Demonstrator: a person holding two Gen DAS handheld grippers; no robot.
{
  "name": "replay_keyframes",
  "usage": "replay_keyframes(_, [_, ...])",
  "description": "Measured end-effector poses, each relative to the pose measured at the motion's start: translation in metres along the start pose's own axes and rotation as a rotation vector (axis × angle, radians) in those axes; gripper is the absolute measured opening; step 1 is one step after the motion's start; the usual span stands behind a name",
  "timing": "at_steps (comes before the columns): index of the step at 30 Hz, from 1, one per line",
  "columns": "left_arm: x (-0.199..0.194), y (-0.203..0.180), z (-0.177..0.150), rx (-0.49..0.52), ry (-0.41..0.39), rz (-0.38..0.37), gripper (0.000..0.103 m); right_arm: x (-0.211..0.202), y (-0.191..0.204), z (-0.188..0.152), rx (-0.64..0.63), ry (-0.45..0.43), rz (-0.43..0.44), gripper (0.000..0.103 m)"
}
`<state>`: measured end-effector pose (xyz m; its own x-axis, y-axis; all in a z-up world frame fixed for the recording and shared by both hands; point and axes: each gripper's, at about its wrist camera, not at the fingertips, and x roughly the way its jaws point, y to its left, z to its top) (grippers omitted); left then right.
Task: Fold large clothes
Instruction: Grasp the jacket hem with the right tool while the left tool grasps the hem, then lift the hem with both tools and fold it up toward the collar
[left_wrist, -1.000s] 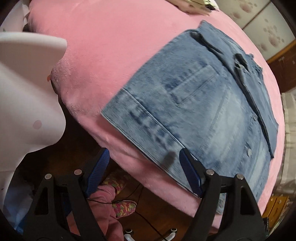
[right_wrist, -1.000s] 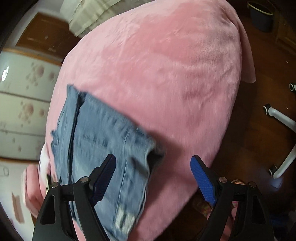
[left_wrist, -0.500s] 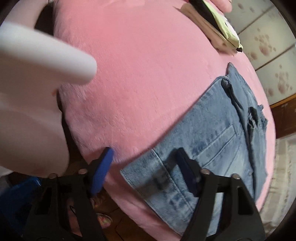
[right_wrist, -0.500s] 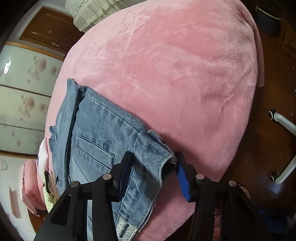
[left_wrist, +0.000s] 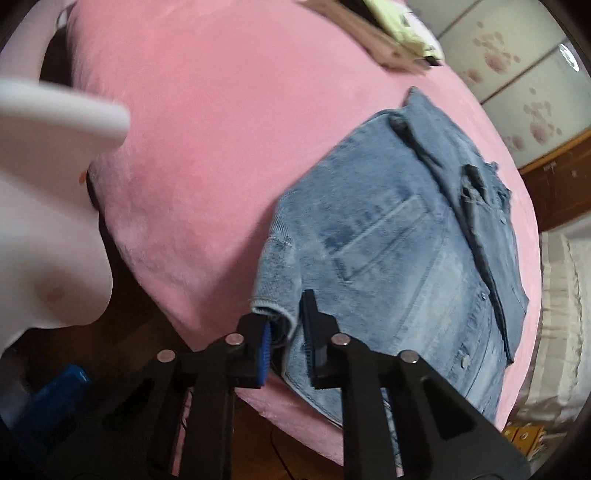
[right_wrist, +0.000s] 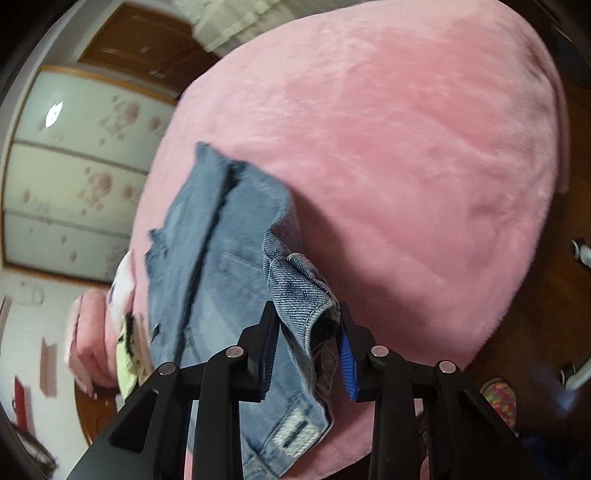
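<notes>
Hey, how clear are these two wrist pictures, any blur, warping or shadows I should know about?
Left wrist view: strong fisheye bulge, dark corners; the denim jacket is softly smeared, the white shape at left is a blur. Right wrist view: the wall panels streak with motion blur; denim weave by the right hand-held gripper is sharp, casting shadow on the pink blanket.

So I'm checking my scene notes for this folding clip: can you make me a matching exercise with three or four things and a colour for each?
Things:
1. denim garment
2. plush bed cover
3. gripper pads
4. floor

Colours:
A. pink
B. dark brown wood
C. faded blue
D. bright blue

Pairs: 1-C, 2-A, 3-D, 4-B
</notes>
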<state>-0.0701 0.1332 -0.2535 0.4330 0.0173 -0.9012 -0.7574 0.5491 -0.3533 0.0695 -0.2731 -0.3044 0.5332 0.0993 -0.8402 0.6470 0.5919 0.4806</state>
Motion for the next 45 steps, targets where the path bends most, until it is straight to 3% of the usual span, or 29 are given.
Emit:
replay_keyframes(8, [-0.047, -0.044, 0.009, 0.019, -0.042, -0.084, 0.009, -0.013, 0.033, 0.012, -0.031, 0.070, 0.104, 0.024])
replay_keyframes(14, [-0.088, -0.101, 0.024, 0.101, -0.032, -0.037, 0.008, -0.027, 0.065, 0.025, -0.017, 0.172, 0.120, 0.022])
replay_keyframes(18, [-0.116, -0.128, 0.035, 0.152, -0.012, -0.087, 0.008, -0.036, 0.094, 0.036, -0.111, 0.229, 0.078, 0.019])
replay_keyframes(21, [-0.136, -0.142, 0.046, 0.204, -0.006, -0.107, 0.008, -0.046, 0.115, 0.045, -0.154, 0.233, 0.044, 0.019])
replay_keyframes(27, [-0.155, -0.167, 0.104, 0.188, 0.008, -0.120, 0.008, -0.057, 0.156, 0.080, -0.044, 0.197, 0.150, 0.017])
replay_keyframes(35, [-0.125, -0.229, 0.213, 0.119, 0.037, -0.160, 0.007, -0.040, 0.260, 0.141, 0.032, 0.087, 0.175, 0.015])
replay_keyframes(39, [-0.086, -0.270, 0.263, 0.150, 0.069, -0.140, 0.007, -0.021, 0.309, 0.164, 0.044, 0.031, 0.151, 0.014])
replay_keyframes(45, [-0.013, -0.317, 0.308, 0.162, 0.110, -0.144, 0.007, 0.043, 0.359, 0.195, 0.099, -0.018, 0.140, 0.013])
